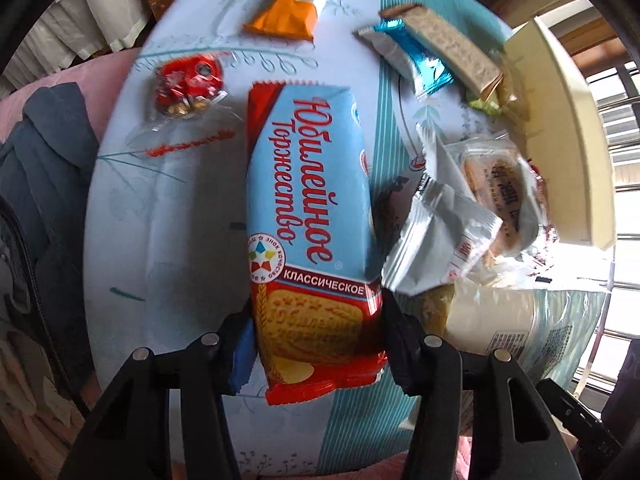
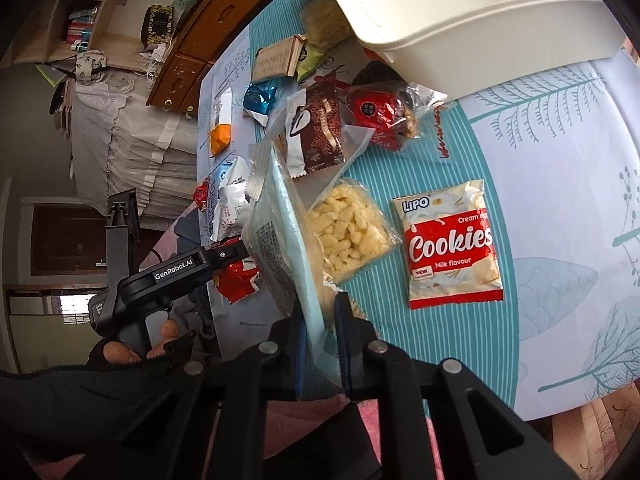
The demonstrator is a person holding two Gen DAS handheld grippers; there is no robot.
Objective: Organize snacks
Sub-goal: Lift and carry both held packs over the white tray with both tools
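Observation:
My left gripper (image 1: 316, 332) is shut on the red lower end of a long blue-and-red biscuit pack (image 1: 308, 184), held above the tablecloth. The right wrist view shows that same left gripper (image 2: 236, 264) from the side, with the biscuit pack's red end (image 2: 240, 280) between its fingers and a hand on its handle. My right gripper (image 2: 320, 344) is shut on the bottom edge of a pale blue packet (image 2: 280, 224). The packet stands up from the fingers, its crimped seal at the top.
On the leaf-print tablecloth (image 2: 560, 160) lie a Lipo cookies pack (image 2: 452, 248), a clear bag of puffed corn (image 2: 352, 232), a brown packet (image 2: 320, 128) and a red nut packet (image 2: 376, 116). A white bin (image 2: 460, 20) overhangs the far side. An orange-ended wrapper (image 1: 284, 20) lies farther off.

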